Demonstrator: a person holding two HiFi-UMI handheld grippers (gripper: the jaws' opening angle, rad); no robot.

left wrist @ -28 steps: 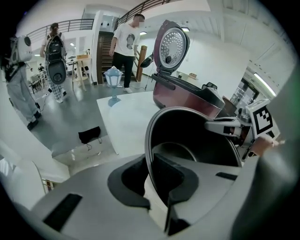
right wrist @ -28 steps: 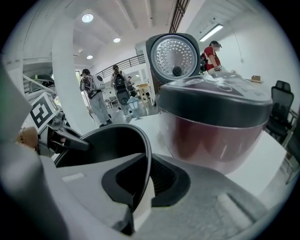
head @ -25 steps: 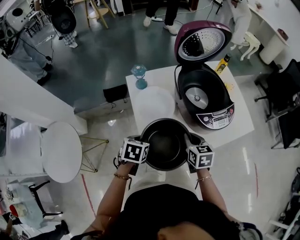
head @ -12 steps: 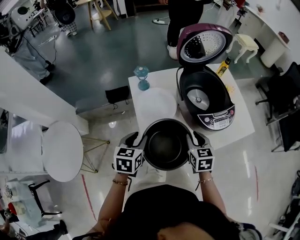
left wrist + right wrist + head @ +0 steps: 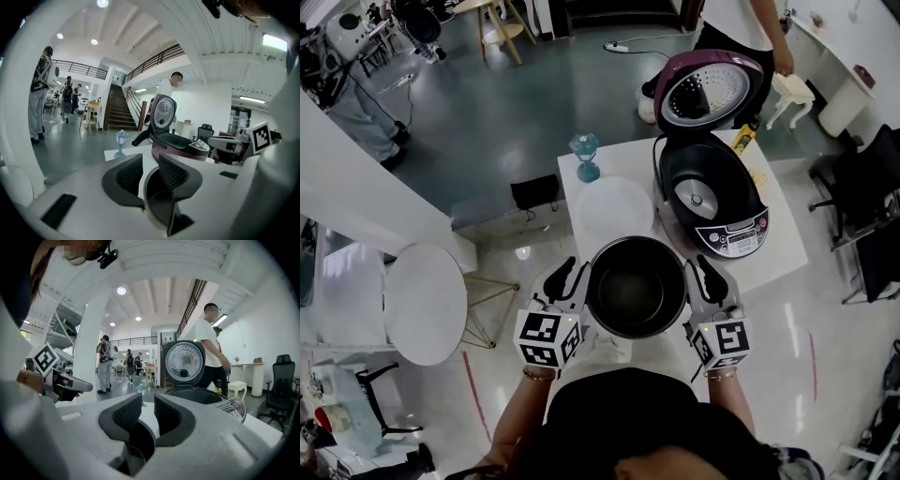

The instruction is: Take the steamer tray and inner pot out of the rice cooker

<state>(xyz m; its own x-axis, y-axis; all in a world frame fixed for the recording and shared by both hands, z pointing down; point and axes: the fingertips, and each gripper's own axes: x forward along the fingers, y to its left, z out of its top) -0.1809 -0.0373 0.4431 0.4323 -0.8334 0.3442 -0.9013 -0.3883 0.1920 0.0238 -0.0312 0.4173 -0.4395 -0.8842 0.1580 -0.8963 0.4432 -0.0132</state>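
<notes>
The black inner pot (image 5: 636,286) stands on the near end of the white table (image 5: 778,253), out of the maroon rice cooker (image 5: 712,202). The pale round steamer tray (image 5: 611,208) lies on the table beyond the pot. My left gripper (image 5: 570,274) hovers at the pot's left rim and my right gripper (image 5: 703,268) at its right rim. Both are open, and their jaws have just been opening, the left then narrowing a little. Nothing sits between the pads. The pot's rim (image 5: 157,206) shows below my left gripper (image 5: 150,161), and the pot (image 5: 138,446) lies under my right gripper (image 5: 148,401).
The cooker's lid (image 5: 706,89) stands open at the table's far right, above the bare heating plate (image 5: 694,198). A blue lantern ornament (image 5: 584,155) and a yellow bottle (image 5: 744,131) stand at the far edge. A person (image 5: 741,23) stands behind. A round white table (image 5: 424,302) is left.
Both grippers have let go of the pot's rim and risen, their marker cubes drawing back toward me. The pot has stayed in place. The person behind has walked to the right.
</notes>
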